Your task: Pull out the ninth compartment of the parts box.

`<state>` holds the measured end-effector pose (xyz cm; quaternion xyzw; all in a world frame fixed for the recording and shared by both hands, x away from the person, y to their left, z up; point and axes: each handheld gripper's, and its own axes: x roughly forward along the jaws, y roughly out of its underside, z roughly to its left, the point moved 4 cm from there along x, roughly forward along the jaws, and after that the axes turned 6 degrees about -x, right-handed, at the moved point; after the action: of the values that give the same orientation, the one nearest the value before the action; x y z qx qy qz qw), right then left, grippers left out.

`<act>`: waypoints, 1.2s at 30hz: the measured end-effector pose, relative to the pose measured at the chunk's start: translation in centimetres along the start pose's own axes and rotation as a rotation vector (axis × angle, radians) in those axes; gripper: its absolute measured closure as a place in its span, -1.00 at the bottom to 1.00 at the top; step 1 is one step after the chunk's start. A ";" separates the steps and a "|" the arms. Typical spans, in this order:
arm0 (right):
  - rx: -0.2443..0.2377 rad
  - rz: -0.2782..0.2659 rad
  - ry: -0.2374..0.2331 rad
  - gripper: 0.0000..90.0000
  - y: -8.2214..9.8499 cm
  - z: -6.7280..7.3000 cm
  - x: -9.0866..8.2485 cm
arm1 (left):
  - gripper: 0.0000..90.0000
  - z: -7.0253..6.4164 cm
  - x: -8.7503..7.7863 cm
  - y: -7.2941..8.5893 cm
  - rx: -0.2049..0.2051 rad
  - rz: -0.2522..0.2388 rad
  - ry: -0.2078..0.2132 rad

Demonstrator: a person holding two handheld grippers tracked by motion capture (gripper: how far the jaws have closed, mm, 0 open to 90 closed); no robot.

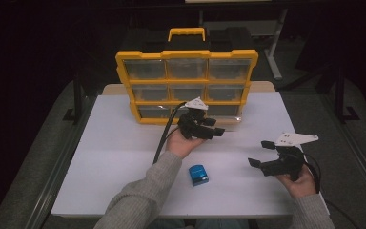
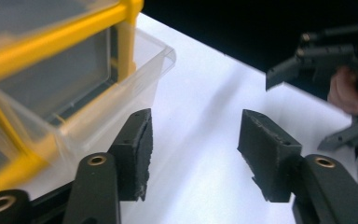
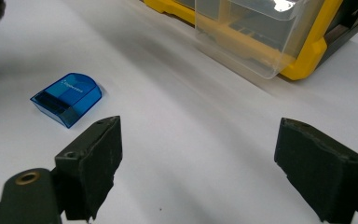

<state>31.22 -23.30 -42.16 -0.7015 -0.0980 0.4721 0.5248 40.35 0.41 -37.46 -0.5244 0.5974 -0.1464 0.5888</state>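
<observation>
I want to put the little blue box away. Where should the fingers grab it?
Grab the blue box across its two straight sides, coming down from above. It lies flat on the white table, one end rounded, with nothing touching it. The right gripper looks closest.

The left gripper (image 1: 209,127) is held up at the centre, its jaws apart with nothing between. The right gripper (image 1: 262,153) hovers near right, jaws wide apart.

organizer (image 1: 187,86) at table (image 1: 114,157) rear, box (image 1: 198,174) before it
</observation>
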 end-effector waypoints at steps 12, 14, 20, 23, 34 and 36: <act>-0.001 0.001 -0.006 -0.69 0.0 0.0 0.0 | -0.15 0.9 0.7 -3.4 0.249 0.170 -0.060; 0.000 -0.001 -0.006 -0.69 0.0 0.0 0.0 | -0.11 1.2 1.0 -3.7 0.272 0.189 -0.068; -0.002 -0.004 -0.006 -0.69 -0.1 0.1 0.0 | -0.01 2.1 2.2 -3.9 0.275 0.226 -0.044; -0.004 -0.004 -0.007 -0.69 -0.1 0.1 0.1 | 0.03 2.6 2.7 -3.7 0.260 0.235 -0.039; -0.003 -0.004 -0.014 -0.69 -0.1 0.2 0.1 | 0.25 3.8 4.3 -2.9 0.258 0.254 -0.027; -0.008 -0.005 -0.015 -0.69 -0.1 0.2 0.1 | 0.29 3.9 4.4 -2.9 0.252 0.254 -0.024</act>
<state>31.15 -23.06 -42.13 -0.6998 -0.1056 0.4755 0.5225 46.10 -2.52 -38.61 -0.3686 0.6285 -0.1383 0.6708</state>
